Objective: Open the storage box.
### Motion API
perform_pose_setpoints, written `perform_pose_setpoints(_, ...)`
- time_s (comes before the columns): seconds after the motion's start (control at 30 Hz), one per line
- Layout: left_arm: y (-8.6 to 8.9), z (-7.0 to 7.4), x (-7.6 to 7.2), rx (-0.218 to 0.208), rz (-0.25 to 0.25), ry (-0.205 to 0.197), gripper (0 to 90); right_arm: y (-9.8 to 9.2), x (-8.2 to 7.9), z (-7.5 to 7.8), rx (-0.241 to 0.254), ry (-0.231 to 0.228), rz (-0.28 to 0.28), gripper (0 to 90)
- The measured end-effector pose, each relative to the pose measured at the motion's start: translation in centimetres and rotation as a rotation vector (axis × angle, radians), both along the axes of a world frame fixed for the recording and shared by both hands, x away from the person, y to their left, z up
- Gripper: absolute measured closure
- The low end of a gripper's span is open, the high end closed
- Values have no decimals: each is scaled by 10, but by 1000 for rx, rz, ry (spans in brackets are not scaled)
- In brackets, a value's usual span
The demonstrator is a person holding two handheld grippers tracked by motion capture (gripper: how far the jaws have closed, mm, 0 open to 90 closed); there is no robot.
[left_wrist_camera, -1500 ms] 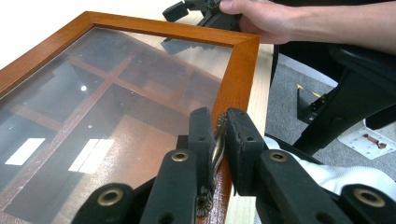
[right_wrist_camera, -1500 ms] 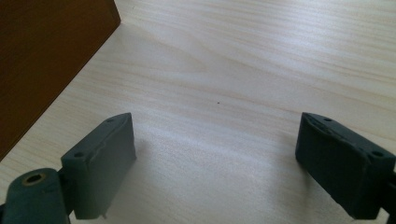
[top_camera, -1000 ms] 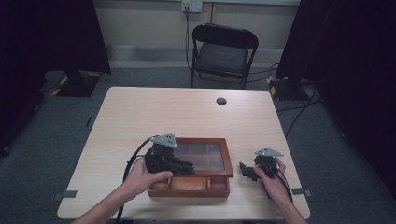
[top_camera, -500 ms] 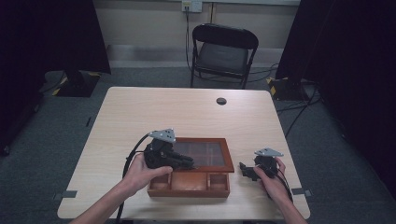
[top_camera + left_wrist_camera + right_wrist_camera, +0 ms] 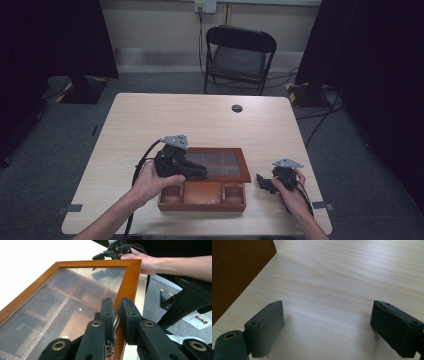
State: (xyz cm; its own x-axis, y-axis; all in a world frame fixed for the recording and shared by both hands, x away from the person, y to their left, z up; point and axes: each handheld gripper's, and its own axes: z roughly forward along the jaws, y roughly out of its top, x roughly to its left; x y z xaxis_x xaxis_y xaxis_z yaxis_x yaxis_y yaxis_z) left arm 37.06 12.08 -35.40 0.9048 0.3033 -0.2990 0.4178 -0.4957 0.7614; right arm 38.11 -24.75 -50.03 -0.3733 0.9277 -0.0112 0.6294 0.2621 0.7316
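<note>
The left gripper (image 5: 117, 315) has its jaws pinched tight on the small brass handle (image 5: 115, 321) at the front edge of the lid (image 5: 75, 302), a glass pane in a wooden frame. The handle sits right between the two black pads, with the frame's rail running away beyond the jaw tips. The lid is lifted partway, tilted above the box (image 5: 202, 196), and through the glass, off to one side of the jaws, the wooden dividers inside show dimly. From above, the left gripper (image 5: 197, 171) reaches in over the box from its side, the hand (image 5: 150, 182) wrapped round its body.

The right gripper (image 5: 262, 181) rests low on the bench (image 5: 200, 125), just beside the box's end and apart from it. Its jaws (image 5: 327, 325) stand wide open with nothing but bare bench between them; the box's dark side wall (image 5: 234, 272) lies beyond and outside one jaw, not touching it.
</note>
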Motion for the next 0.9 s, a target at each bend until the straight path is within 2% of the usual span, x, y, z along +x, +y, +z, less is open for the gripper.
perform_pose_setpoints(0.57,0,11,7,-6,13,-13,809,0,0,0,1,0,0,110)
perform_pose_setpoints(0.63,0,13,7,3,9,-15,809,0,0,0,-1,0,2,109)
perform_pose_setpoints(0.9,1,18,12,-9,20,-19,810,0,0,0,1,0,3,109)
